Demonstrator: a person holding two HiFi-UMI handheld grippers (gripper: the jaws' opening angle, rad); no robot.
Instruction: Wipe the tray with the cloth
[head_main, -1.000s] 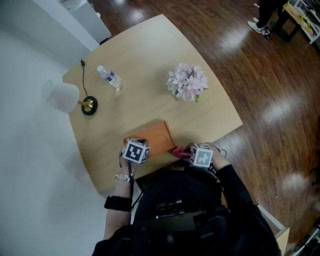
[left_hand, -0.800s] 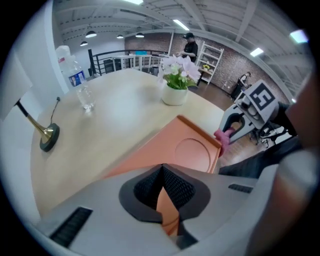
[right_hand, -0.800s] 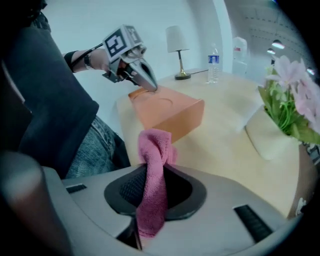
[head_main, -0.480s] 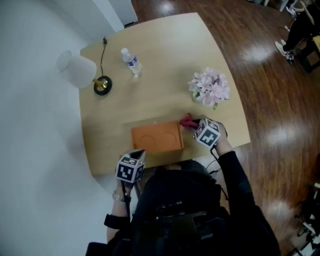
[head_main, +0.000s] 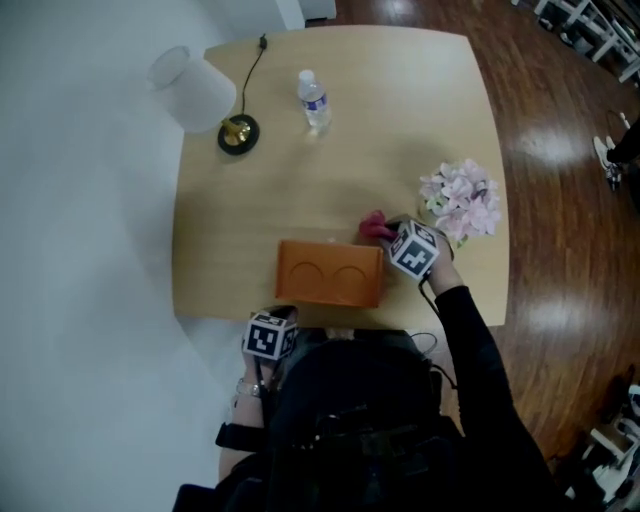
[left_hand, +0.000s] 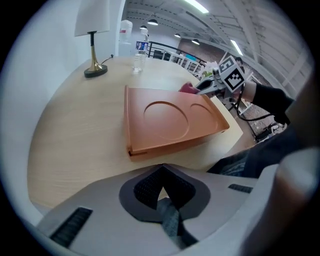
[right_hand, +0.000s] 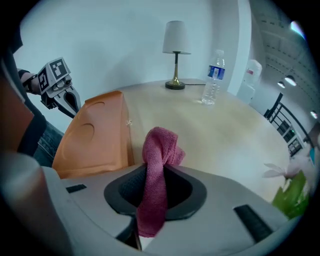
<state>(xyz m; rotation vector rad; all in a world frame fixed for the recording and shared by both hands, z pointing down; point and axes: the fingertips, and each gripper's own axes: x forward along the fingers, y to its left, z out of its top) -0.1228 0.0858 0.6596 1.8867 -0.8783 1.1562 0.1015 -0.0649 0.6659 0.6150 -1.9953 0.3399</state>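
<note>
Pinching the cloth (right_hand: 159, 145) by its bunched middle near the table's (head_main: 250, 200) front edge, my right gripper (right_hand: 155, 187) should find it soft and light beside the stiff tray (head_main: 330, 272), while my left gripper (left_hand: 161, 192) sits closed and empty.

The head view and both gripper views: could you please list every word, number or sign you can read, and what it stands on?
No text can be read anywhere.
The water bottle has a blue and white label, too small and blurred to read.
The marker cubes show black and white square patterns only, no letters.
The tray and the cloth carry no print.
</note>
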